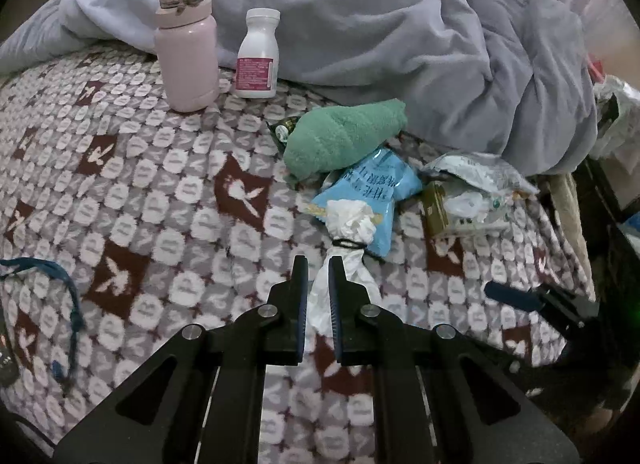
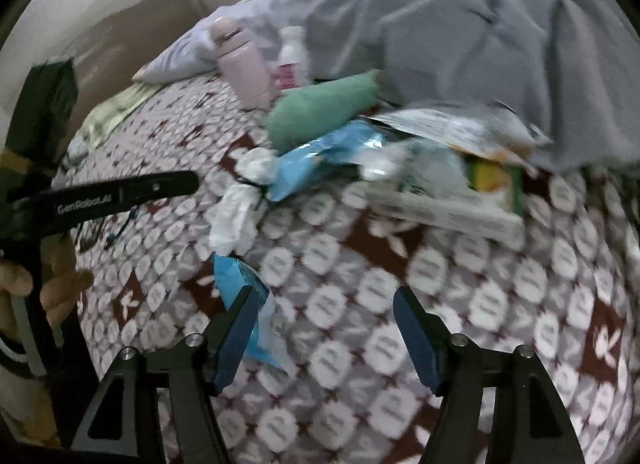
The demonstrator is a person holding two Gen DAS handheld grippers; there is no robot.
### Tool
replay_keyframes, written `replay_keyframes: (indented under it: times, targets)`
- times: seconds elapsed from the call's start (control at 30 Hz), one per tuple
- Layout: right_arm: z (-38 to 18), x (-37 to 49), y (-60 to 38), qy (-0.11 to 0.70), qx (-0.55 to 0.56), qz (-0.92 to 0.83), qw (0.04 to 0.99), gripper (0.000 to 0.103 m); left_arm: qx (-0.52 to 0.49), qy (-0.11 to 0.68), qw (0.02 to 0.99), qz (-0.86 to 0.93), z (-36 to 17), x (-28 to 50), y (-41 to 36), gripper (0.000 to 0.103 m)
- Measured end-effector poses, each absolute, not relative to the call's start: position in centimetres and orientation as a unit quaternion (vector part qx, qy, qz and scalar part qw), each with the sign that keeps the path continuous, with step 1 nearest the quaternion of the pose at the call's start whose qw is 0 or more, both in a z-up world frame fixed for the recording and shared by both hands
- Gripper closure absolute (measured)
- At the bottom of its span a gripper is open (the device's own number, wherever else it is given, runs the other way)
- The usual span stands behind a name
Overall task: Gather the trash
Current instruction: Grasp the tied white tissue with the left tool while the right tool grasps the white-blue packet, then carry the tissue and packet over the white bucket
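We see a patterned bedspread [image 1: 168, 191] with a crumpled grey-blue duvet [image 1: 400, 31] at twelve o'clock. Next in size, a pink flask [image 1: 186, 39] stands at eleven o'clock, just beside a white pill bottle [image 1: 258, 53]. A rolled green towel [image 1: 344, 135] lies near centre, overlapping a blue snack wrapper [image 1: 372, 187]; white and green packaging [image 1: 464, 199] lies at three o'clock. Our left gripper [image 1: 318, 264], at six o'clock, is clamped narrowly on a crumpled white tissue [image 1: 344, 223], which touches the wrapper. Our right gripper [image 2: 324, 304] stands wide, holding nothing, a torn blue wrapper scrap [image 2: 240, 276] lying against its left finger.
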State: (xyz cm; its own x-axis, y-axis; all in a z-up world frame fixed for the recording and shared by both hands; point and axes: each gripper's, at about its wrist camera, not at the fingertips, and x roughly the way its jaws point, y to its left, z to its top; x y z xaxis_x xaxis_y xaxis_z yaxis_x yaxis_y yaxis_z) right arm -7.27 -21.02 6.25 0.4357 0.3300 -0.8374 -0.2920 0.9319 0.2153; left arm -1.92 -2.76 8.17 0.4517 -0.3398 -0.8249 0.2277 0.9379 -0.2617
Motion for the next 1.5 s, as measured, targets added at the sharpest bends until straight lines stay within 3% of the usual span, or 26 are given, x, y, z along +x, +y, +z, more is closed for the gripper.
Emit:
replay_keyframes:
  times: [0.07,0.1,0.17,0.2,0.43,0.53,0.57,0.73,1.07,1.5]
  targets:
    - [6.0,-7.0,-20.8,0.502,0.020,0.196,0.842,0.036,-0.068,0.505,0.842,-0.175,7.5,-1.3,-3.0,0.088]
    - [5.7,-6.8,-20.4,0.506,0.021,0.200,0.839,0.035,-0.070,0.509,0.840,-0.176,7.2,-1.1,-3.2,0.076]
    - [5.2,-6.7,-19.8,0.515,0.023,0.211,0.831,0.035,-0.075,0.509,0.840,-0.174,6.6,-0.7,-3.5,0.064]
    - [4.9,-6.7,-19.4,0.519,0.026,0.219,0.826,0.035,-0.078,0.509,0.840,-0.172,6.3,-0.5,-3.6,0.063]
    - [3.1,-7.2,-17.2,0.531,0.031,0.248,0.809,0.037,-0.083,0.516,0.834,-0.179,4.9,1.4,-4.6,0.063]
    - [2.8,-7.6,-16.4,0.526,0.038,0.257,0.809,0.057,-0.071,0.517,0.833,-0.182,4.2,1.4,-5.4,0.067]
    - [2.7,-7.9,-16.0,0.526,0.031,0.259,0.809,0.061,-0.068,0.517,0.833,-0.186,4.1,1.3,-5.6,0.082]
    - [2.9,-9.5,-14.1,0.515,-0.027,0.251,0.819,0.072,-0.066,0.513,0.835,-0.186,4.4,0.1,-5.4,0.085]
    - [7.7,-12.7,-21.2,0.459,0.041,0.178,0.869,0.073,-0.057,0.481,0.850,-0.207,8.7,-3.9,-6.3,0.085]
    - [10.9,-16.7,-29.7,0.427,0.078,0.080,0.897,0.073,-0.006,0.456,0.849,-0.266,10.6,-10.1,-15.4,0.085]
